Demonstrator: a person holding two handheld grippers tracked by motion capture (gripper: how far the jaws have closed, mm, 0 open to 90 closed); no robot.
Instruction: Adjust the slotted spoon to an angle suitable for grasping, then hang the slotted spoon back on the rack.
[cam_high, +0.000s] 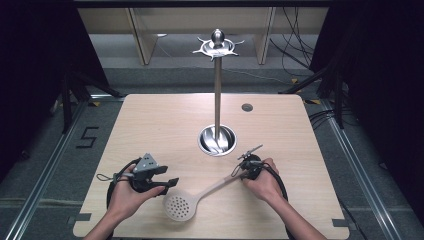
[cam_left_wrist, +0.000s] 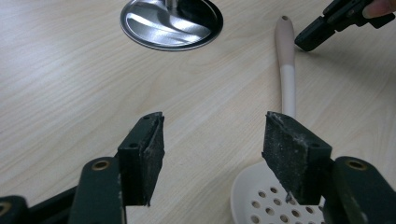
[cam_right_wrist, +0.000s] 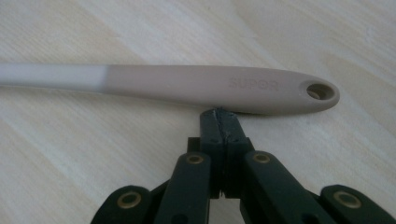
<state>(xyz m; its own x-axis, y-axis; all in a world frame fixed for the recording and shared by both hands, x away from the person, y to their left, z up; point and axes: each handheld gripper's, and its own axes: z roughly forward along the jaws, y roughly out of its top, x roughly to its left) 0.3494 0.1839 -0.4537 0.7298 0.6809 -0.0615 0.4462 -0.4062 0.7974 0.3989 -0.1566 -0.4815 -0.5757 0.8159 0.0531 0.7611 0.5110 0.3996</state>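
Nudging at the beige plastic slotted spoon (cam_high: 192, 198) lying flat on the pale wooden table (cam_high: 150, 125), the right gripper (cam_right_wrist: 219, 114) is pressing pinched-together jaws against its handle end. It should be spreading them first, then straddling the handle squarely. The left gripper (cam_left_wrist: 210, 140) is gaping wide, gripping nothing, beside the bowl. Count: one spoon, one steel utensil stand (cam_high: 217, 100), two grippers.

A: What carries my work here?
B: A pale wooden table (cam_high: 150, 125).
A: And what lies on it before my hands?
B: A skimmer (cam_high: 192, 200), flat near the front edge, and a steel stand (cam_high: 217, 137), upright at the centre.
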